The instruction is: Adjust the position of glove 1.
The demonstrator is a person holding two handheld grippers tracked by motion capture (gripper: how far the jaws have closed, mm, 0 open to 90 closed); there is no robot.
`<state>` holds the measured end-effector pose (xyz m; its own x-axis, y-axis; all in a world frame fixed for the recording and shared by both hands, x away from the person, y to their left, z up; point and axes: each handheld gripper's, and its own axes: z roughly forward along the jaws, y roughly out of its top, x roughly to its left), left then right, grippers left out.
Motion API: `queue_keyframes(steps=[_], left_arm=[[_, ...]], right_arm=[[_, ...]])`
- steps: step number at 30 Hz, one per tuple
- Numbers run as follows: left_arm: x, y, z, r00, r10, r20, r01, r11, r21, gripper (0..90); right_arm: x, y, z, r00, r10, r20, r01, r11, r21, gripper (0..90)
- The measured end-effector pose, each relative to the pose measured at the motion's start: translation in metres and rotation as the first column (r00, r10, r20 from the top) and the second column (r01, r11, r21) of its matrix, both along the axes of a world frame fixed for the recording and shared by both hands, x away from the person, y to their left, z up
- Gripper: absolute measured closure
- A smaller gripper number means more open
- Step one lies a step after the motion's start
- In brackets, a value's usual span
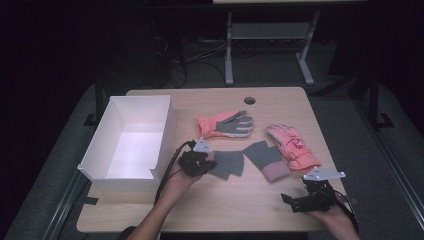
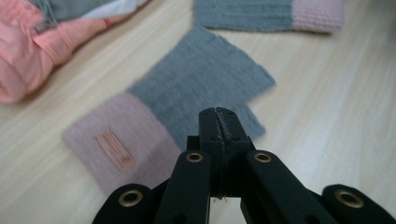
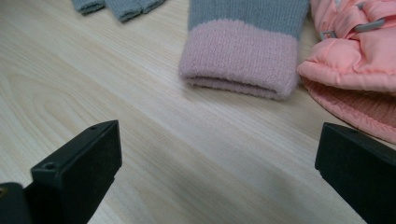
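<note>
Glove pick-up beside white box, grip unconfirmed.
Nearest, well right of the white box (image 1: 127,172), the right gripper (image 3: 219,158) sits with jaws wide apart, holding nothing. Just beside the box's right wall, the left gripper (image 2: 218,114) has its jaws pressed together over the grey knit glove (image 2: 201,79) lying on the table; whether fabric is nipped cannot be told. Risk, as judged: a thin pinch lets the glove slip on lifting, or it snags the box rim. The box holds nothing.

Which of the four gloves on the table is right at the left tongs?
The grey knit glove with the pink cuff, beside the white box, lies right at the left tongs; its matching glove lies farther right.
</note>
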<state>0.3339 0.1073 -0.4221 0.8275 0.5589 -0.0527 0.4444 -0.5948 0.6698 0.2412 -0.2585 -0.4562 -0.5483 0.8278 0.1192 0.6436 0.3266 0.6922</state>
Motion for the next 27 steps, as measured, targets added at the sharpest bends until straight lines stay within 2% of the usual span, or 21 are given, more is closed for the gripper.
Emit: queue_keyframes(steps=[3, 6, 12, 14, 23, 27], left_arm=[[0.009, -0.004, 0.002, 0.9999, 0.009, 0.011, -0.009, 1.0, 0.001, 89.7], [0.017, -0.005, 0.002, 0.9998, 0.021, -0.001, -0.021, 0.9998, -0.004, 89.7], [0.032, -0.006, 0.001, 0.9995, 0.031, 0.003, -0.031, 0.9994, 0.011, 89.6], [0.041, -0.007, -0.002, 0.9991, 0.042, -0.007, -0.042, 0.999, 0.015, 89.7], [0.057, -0.004, -0.004, 0.9963, 0.086, 0.001, -0.086, 0.9961, 0.018, 89.7], [0.063, -0.002, -0.01, 0.9945, 0.105, -0.003, -0.104, 0.9934, 0.047, 89.7]], right_arm=[[0.0, 0.0, 0.0, 1.0, 0.003, 0.005, -0.003, 1.0, 0.0, 0.2], [-0.001, 0.001, 0.0, 0.9999, 0.01, 0.011, -0.01, 1.0, 0.002, 0.2], [-0.002, 0.001, 0.001, 0.9999, 0.005, 0.013, -0.005, 1.0, 0.002, 0.2], [-0.002, 0.001, 0.001, 0.9998, 0.011, 0.015, -0.011, 1.0, -0.002, 0.2], [-0.003, 0.0, 0.001, 0.9998, 0.004, 0.021, -0.004, 1.0, 0.001, 0.2], [-0.002, -0.002, 0.0, 0.9998, 0.008, 0.018, -0.008, 1.0, 0.001, 0.2]])
